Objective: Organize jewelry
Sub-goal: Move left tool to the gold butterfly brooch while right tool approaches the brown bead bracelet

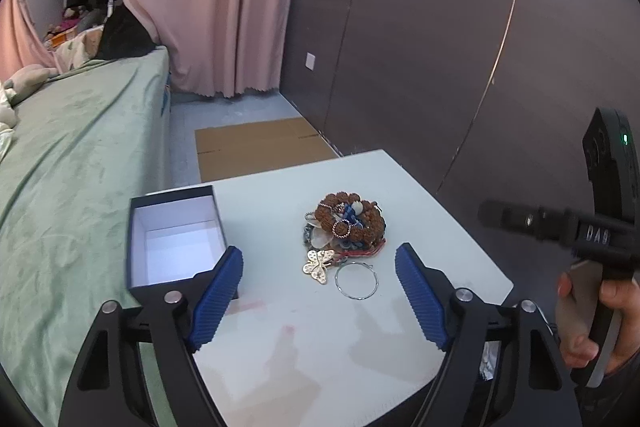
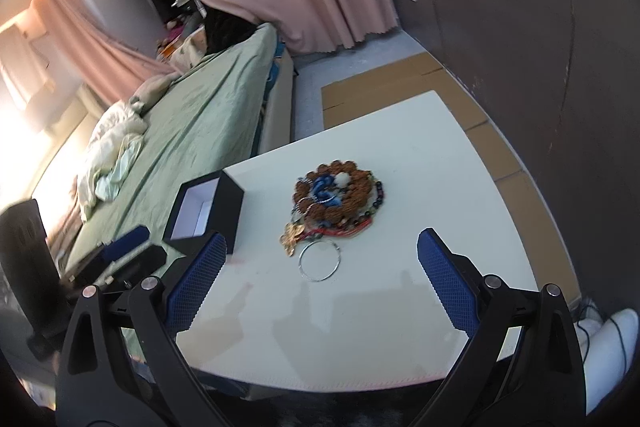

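task appears not begun; jewelry pile (image 1: 344, 227) sits mid-table (image 1: 440, 211), silver hoop (image 1: 356, 281) and butterfly pendant (image 1: 318, 265) at its near edge; open box (image 1: 176, 243) beside it empty; left hand-held gripper (image 1: 319, 267) and right hand-held gripper (image 2: 318, 257) both spread wide, holding nothing; all pieces remain to be boxed.

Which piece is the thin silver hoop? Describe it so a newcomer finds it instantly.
Start at the white table and find the jewelry pile topped by brown beads near its middle. At the pile's near edge, beside the gold butterfly, lies the silver hoop. It is the only bare wire ring, flat with an empty centre.
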Demonstrator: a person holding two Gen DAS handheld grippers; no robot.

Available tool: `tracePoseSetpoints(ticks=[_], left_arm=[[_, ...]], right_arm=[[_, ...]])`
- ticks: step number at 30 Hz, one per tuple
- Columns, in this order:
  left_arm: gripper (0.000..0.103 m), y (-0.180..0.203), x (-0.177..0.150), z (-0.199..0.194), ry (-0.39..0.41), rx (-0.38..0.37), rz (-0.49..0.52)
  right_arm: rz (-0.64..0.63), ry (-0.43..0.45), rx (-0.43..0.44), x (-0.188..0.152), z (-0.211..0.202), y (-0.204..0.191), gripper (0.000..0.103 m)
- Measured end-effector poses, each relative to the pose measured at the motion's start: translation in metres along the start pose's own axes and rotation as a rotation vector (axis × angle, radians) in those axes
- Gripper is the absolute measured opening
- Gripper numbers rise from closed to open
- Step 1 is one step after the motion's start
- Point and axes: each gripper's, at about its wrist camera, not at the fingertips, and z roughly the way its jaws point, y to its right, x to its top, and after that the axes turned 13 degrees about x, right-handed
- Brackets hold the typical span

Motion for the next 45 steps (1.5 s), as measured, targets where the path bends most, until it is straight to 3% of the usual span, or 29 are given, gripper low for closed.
tracePoseSetpoints(ticks=[11, 23, 31, 32, 34, 38, 41, 45], left_arm=[[0.059, 0.020, 0.000, 0.089, -0.143, -0.057, 0.020], [0.048, 0.024, -0.016, 0.149, -0.274, -0.033, 0.006], [0.046, 0.023, -0.020, 0.165, -0.267, -0.008, -0.008], [0.044, 0.024, -0.020, 0.166, -0.264, -0.001, -0.006], [0.028, 0.023, -0.020, 0.168, -0.270, -0.001, -0.009], [0.028, 0.014, -0.015, 0.167, -0.294, -0.042, -0.045], [0.028, 0.011, -0.009, 0.158, -0.276, -0.060, -0.057], [0.028, 0.001, 0.001, 0.142, -0.244, -0.086, -0.082]], right_arm=[[0.133, -0.014, -0.005, 0.017, 0.029, 0.048, 0.096], [0.180, -0.033, 0.014, 0.027, 0.046, 0.062, 0.096], [0.176, -0.058, 0.037, 0.028, 0.062, 0.052, 0.096], [0.182, -0.057, 0.042, 0.029, 0.063, 0.052, 0.094], [0.213, -0.064, 0.061, 0.028, 0.069, 0.055, 0.084], [0.291, -0.080, 0.127, 0.027, 0.081, 0.061, 0.067], [0.324, -0.082, 0.160, 0.029, 0.088, 0.061, 0.059], [0.364, -0.077, 0.121, 0.028, 0.095, 0.065, 0.056]])
